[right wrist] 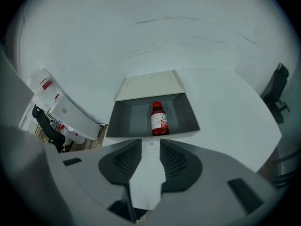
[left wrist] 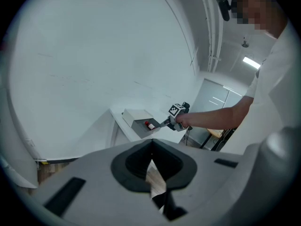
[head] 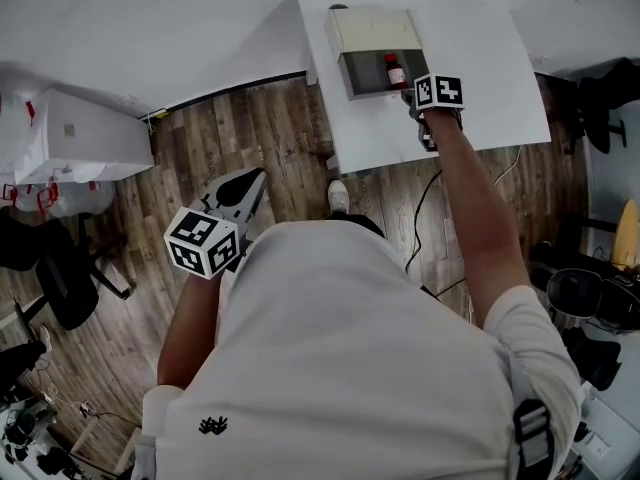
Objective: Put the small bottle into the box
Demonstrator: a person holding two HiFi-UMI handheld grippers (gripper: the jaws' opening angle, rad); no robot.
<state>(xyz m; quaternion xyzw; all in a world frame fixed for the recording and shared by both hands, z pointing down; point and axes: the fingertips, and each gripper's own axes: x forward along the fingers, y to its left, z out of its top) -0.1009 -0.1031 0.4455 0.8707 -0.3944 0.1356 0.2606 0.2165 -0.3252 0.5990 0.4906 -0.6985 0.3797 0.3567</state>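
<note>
The left gripper (head: 256,175) is held low over the wooden floor (head: 290,128), well away from the table (head: 480,78). In the left gripper view its jaws meet at the tips with nothing between them, and only floor shows in the slit below. Further right, on the white table, is an open grey box (head: 352,78) with its pale lid (head: 375,30) folded back. The small bottle (head: 395,70) is inside it, toward the right side (red cap, white label, dark red contents). In the right gripper view the bottle (right wrist: 159,120) stands with its cap up against the grey back wall of the box (right wrist: 127,119). The right gripper (head: 410,96) is just at the box's front right corner. Its jaws (right wrist: 150,142) are apart and hold nothing, with bare tabletop between them and the bottle just beyond the tips, not touching them.
</note>
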